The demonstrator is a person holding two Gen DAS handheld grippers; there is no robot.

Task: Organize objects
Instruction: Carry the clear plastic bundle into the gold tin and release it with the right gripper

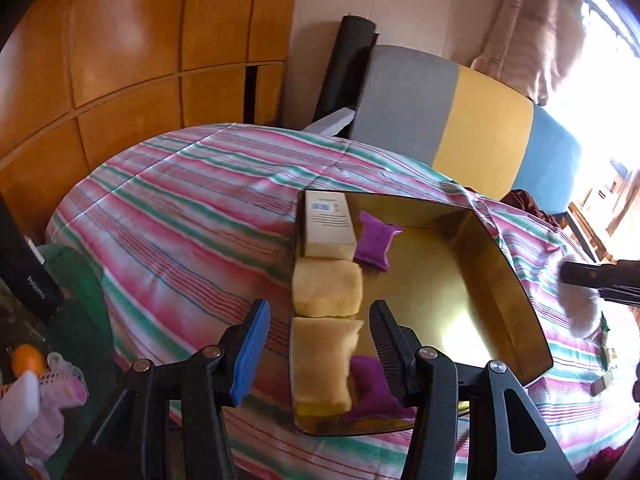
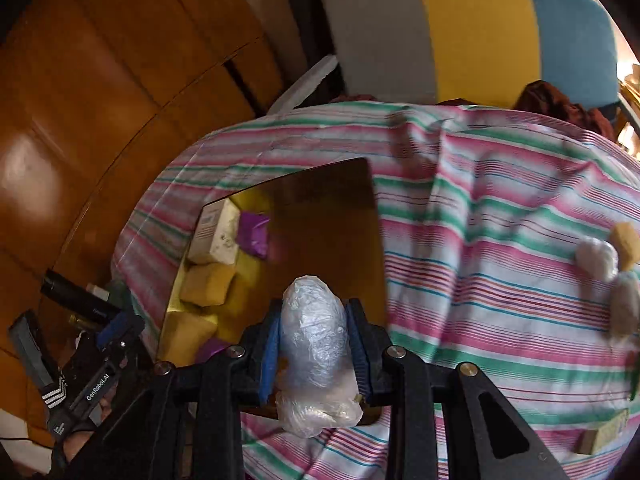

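A gold tray (image 1: 472, 280) lies on the striped bed. Along its left side it holds a cardboard box (image 1: 328, 224), two yellow sponges (image 1: 328, 288) and two purple pouches (image 1: 376, 240). My left gripper (image 1: 320, 306) hovers over the tray's near left corner, open, with nothing gripped. My right gripper (image 2: 314, 308) is shut on a white bundle wrapped in clear plastic (image 2: 316, 344), above the tray's (image 2: 332, 208) near edge. In the left wrist view the right gripper (image 1: 600, 276) shows blurred at the right edge. The left gripper (image 2: 116, 332) appears at the lower left of the right wrist view.
Loose on the bed to the right lie two white bundles (image 2: 596, 260), a yellow sponge (image 2: 624, 244) and a small box (image 2: 600, 436). A wooden wardrobe (image 1: 120, 60) stands to the left. A grey, yellow and blue headboard (image 1: 480, 120) is beyond the bed. Clutter sits at the lower left (image 1: 40, 380).
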